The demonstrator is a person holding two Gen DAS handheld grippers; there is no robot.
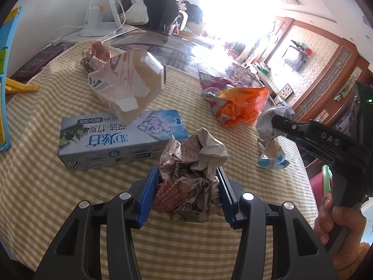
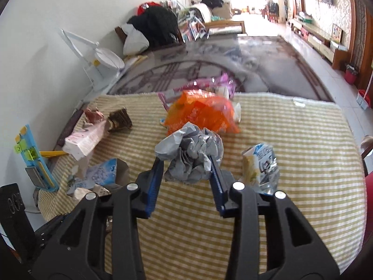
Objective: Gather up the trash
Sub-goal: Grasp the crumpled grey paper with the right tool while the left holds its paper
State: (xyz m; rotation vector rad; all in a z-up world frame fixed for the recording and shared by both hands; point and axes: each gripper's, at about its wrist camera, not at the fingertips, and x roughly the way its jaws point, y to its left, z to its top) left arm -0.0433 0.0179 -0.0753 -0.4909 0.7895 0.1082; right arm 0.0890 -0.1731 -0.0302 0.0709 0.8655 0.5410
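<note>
A table covered by a yellow checked cloth is seen beneath both grippers. Beyond the left jaws, slightly to their left, a long blue toothpaste box is laid flat, and a torn pale carton is propped against it further out. Ahead and to the right of the left jaws, an orange plastic wrapper is crumpled; the same wrapper is found just beyond the right jaws in the right wrist view. A flattened blue-and-white packet is set just to the right of the right jaws.

The left gripper is clenched on a ball of crumpled printed paper, which is squeezed between both blue pads and bulges out past their tips. The right gripper is clamped on a ball of crumpled grey paper, pinched between its pads and held above the cloth. In the left wrist view this right gripper is seen to the right, gripped by a hand.
</note>
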